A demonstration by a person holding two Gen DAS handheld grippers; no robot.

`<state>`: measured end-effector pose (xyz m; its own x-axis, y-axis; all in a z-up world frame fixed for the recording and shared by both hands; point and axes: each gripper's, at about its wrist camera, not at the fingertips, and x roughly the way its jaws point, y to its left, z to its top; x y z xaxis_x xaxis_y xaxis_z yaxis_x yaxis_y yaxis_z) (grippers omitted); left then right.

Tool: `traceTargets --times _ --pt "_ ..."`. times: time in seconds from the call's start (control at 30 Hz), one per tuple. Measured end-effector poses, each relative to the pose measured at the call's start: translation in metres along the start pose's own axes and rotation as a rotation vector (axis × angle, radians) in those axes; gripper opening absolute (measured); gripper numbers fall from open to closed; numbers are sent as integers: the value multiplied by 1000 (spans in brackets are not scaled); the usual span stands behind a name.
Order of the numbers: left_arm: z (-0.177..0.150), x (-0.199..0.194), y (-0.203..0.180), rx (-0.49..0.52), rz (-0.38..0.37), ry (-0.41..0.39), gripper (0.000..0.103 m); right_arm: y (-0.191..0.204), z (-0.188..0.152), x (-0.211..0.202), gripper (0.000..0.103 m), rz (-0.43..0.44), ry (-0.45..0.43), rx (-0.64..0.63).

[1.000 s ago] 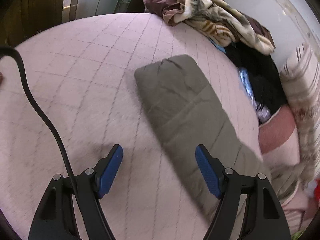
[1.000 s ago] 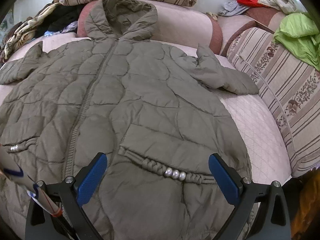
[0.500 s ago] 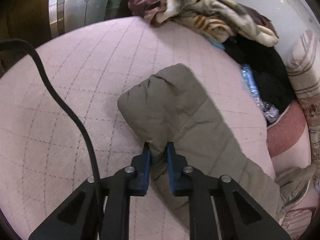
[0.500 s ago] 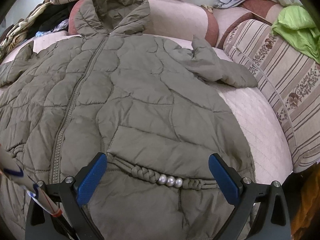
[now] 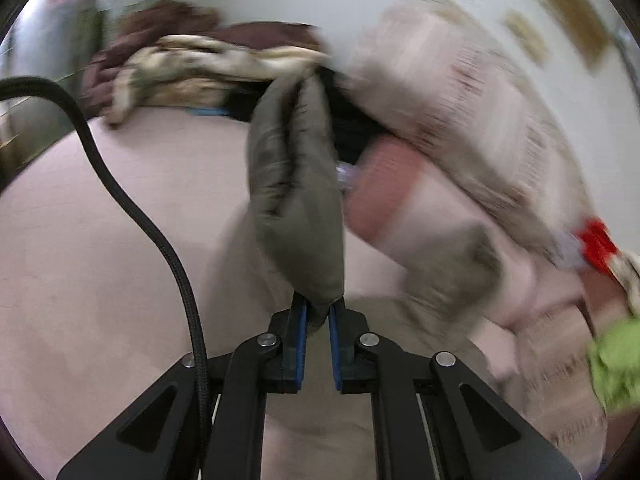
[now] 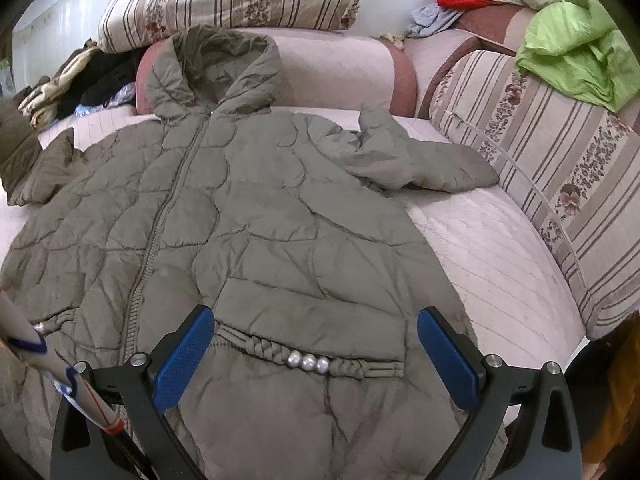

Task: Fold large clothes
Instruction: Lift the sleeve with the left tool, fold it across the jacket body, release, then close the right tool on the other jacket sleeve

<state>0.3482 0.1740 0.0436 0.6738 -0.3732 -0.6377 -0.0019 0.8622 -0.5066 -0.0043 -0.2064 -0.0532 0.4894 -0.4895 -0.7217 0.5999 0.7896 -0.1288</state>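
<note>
Since 0.5 s ago: sleeve lifted off the pink sofa seat, now standing up from the left gripper; left wrist view heavily motion-blurred. Blue pads pressed together on the sleeve cuff, padded fabric bulging above them. Black cable looped across the seat, left of the sleeve.

Right gripper hovering over the lower front of the olive quilted coat, jaws spread wide, nothing between them. Braided pocket trim with three pearl beads visible between the pads, below the coat's middle. Coat spread flat, front up, zipped, on the seat; hood propped against the backrest bolster. Other sleeve bent, lying beside the coat body toward the striped cushion. Green cloth on top of that cushion. Clothes pile beyond the coat's far shoulder.
</note>
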Motion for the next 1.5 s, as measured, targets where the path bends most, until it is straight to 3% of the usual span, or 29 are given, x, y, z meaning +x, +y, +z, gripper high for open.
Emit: traceTargets --times 0.1,0.23,0.3,0.43,0.57,0.63,0.67,0.73,0.83,1.03,1.13,1.33,1.37,1.43,1.47,1.5 --pt "-40 12 -44 67 -87 61 9 -6 -4 -10 103 6 -17 9" --pt "-104 49 -75 121 -114 182 9 -20 -8 -18 103 11 -22 39" --pt "-139 75 -80 141 -79 251 9 -28 -8 -20 103 8 -20 54" --pt "-202 119 -78 232 93 340 10 -41 -9 -20 103 10 -2 84" --pt "-218 97 -88 335 122 272 17 -49 -4 -18 103 51 18 105" --pt "-221 74 -89 359 81 269 38 -49 2 -17 103 84 23 113" --pt "-224 59 -90 374 72 252 44 -47 6 -15 103 106 29 116" --pt "-230 28 -86 413 98 186 62 -40 15 -8 103 169 51 124" --pt "-241 -8 -74 476 169 77 65 -21 27 8 103 282 91 137" --pt "-237 -16 -47 502 355 -38 65 25 63 61 103 447 154 185" --pt "-230 -13 -33 490 378 -34 65 52 82 94 103 519 219 230" --pt "-213 -8 -8 405 373 7 65 120 108 144 102 546 290 217" --pt "-210 -6 -6 381 359 18 65 128 112 147 98 553 295 217" --pt "-204 -4 2 331 338 37 65 146 118 152 78 575 322 211" --pt "-203 -3 5 312 332 43 65 152 121 153 53 585 338 208" --pt "-201 -3 8 291 331 49 65 154 124 154 36 590 344 206"
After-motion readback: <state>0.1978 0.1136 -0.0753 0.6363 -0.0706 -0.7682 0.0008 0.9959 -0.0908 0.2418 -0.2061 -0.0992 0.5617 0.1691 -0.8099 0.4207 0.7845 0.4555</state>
